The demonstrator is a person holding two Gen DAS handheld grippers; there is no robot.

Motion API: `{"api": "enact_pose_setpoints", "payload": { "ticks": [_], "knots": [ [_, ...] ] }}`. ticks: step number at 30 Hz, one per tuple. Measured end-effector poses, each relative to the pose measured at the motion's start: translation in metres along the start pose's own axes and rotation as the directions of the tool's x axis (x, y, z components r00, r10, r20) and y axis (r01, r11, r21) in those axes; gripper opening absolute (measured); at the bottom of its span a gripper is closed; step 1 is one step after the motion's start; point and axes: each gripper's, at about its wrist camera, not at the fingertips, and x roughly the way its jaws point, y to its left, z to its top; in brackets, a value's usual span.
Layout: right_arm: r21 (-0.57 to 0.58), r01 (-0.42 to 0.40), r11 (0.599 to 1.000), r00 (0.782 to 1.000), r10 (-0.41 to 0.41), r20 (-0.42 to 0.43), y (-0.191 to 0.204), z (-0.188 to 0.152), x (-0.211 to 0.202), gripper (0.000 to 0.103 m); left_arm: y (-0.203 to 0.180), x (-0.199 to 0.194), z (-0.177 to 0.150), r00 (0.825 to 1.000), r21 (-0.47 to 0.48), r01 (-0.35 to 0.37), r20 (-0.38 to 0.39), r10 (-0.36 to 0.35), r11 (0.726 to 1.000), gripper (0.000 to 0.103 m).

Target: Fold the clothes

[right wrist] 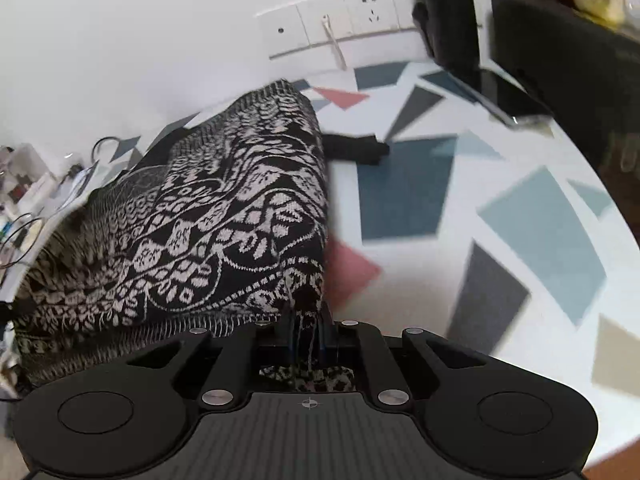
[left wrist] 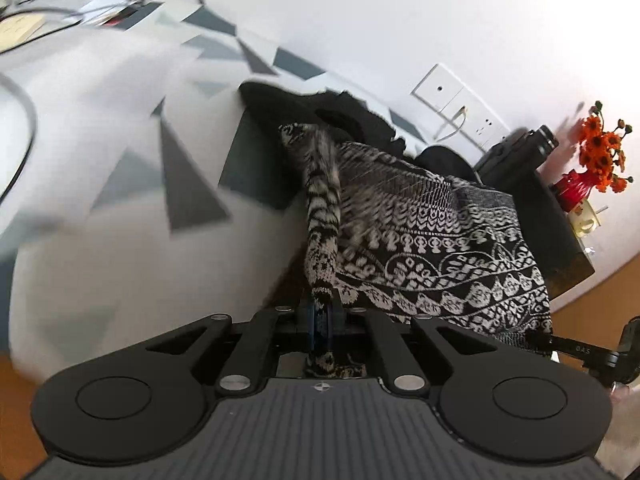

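Both grippers, left (left wrist: 321, 316) and right (right wrist: 308, 326), fingers clamped on patterned black-and-white garment (right wrist: 224, 216), stretched above the surface (right wrist: 404, 184). Left view alone: orange flowers (left wrist: 604, 148), black clothing (left wrist: 320, 116) behind. Right view alone: phone (right wrist: 508, 96).

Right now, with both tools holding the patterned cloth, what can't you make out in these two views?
- Left wrist view: the far side of the black garment, covered by the patterned cloth.
- Left wrist view: clutter at the top left edge, motion-blurred.
- Right wrist view: the table beneath the cloth.
- Both views: the cloth's full shape, bunched at the left tool and right tool.
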Motion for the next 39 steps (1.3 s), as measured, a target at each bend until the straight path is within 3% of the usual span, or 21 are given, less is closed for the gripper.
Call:
{"api": "enact_pose_setpoints", "payload": {
  "ticks": [5,7,12,17,22,27,30,35,39],
  "knots": [
    [-0.012,-0.068,0.998,0.997,0.068,-0.025,-0.009,-0.014,-0.027,0.008,-0.016,-0.027,-0.021,0.999,-0.024,0.005,0.034,-0.004,1.000,0.005],
    [-0.011,-0.115,0.993,0.993,0.115,0.007,-0.010,-0.011,-0.042,0.008,-0.024,-0.038,-0.017,0.997,-0.014,0.022,0.071,-0.021,1.000,0.005],
    [-0.011,-0.219,0.976,0.964,0.218,0.153,-0.006,0.014,-0.066,0.008,-0.041,-0.043,0.021,0.977,0.042,0.045,0.208,-0.053,0.998,0.005],
    [-0.064,-0.159,0.985,0.957,0.170,0.234,0.013,0.061,-0.035,0.008,-0.044,-0.007,0.066,0.953,0.070,-0.018,0.301,-0.004,0.997,0.005],
    [-0.161,-0.043,0.986,0.989,0.064,0.130,0.040,0.069,0.031,0.009,-0.041,0.052,0.083,0.972,0.136,-0.112,0.222,0.080,0.984,0.005],
    [-0.261,0.047,0.964,0.998,-0.035,0.053,0.067,0.073,0.090,0.009,-0.039,0.098,0.068,0.985,0.285,-0.168,0.089,0.149,0.944,0.006],
    [-0.272,0.059,0.960,0.998,-0.049,0.046,0.078,0.071,0.100,0.010,-0.042,0.110,0.061,0.987,0.351,-0.159,0.064,0.146,0.923,0.006],
    [-0.287,0.078,0.955,0.997,-0.081,0.001,0.096,0.069,0.102,0.012,-0.040,0.120,0.073,0.992,0.396,-0.123,0.025,0.123,0.910,0.007],
    [-0.384,0.087,0.919,0.994,-0.106,-0.029,0.124,0.051,0.102,0.014,-0.019,0.116,0.085,0.996,0.373,-0.080,-0.001,0.087,0.924,0.009]
  ]
}}
